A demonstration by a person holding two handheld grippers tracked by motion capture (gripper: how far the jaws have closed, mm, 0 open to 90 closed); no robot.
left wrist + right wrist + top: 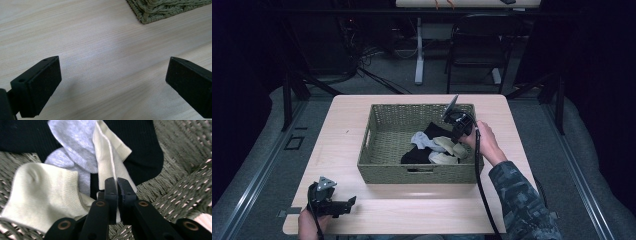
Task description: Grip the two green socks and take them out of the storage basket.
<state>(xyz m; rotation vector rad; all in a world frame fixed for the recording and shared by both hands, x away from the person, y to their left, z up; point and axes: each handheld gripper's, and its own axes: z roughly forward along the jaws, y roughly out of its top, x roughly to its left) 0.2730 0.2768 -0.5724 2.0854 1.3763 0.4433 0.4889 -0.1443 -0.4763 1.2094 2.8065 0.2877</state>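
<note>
A woven olive basket (417,174) sits mid-table and holds several socks. In the right gripper view, a cream sock (107,157) runs down between the jaws of my right gripper (116,181), which is shut on it. A second cream sock (42,192) lies to its left, a grey sock (72,142) behind it, and a black sock (140,150) underneath. From above, my right gripper (458,140) reaches into the basket's right side. My left gripper (352,201) rests open near the table's front left corner, its jaws (112,82) wide apart over bare wood.
The basket's corner (160,10) shows ahead of the left gripper. Light wooden table (347,125) has bare room left of and in front of the basket. A dark chair (477,45) and a table leg (419,55) stand beyond the far edge.
</note>
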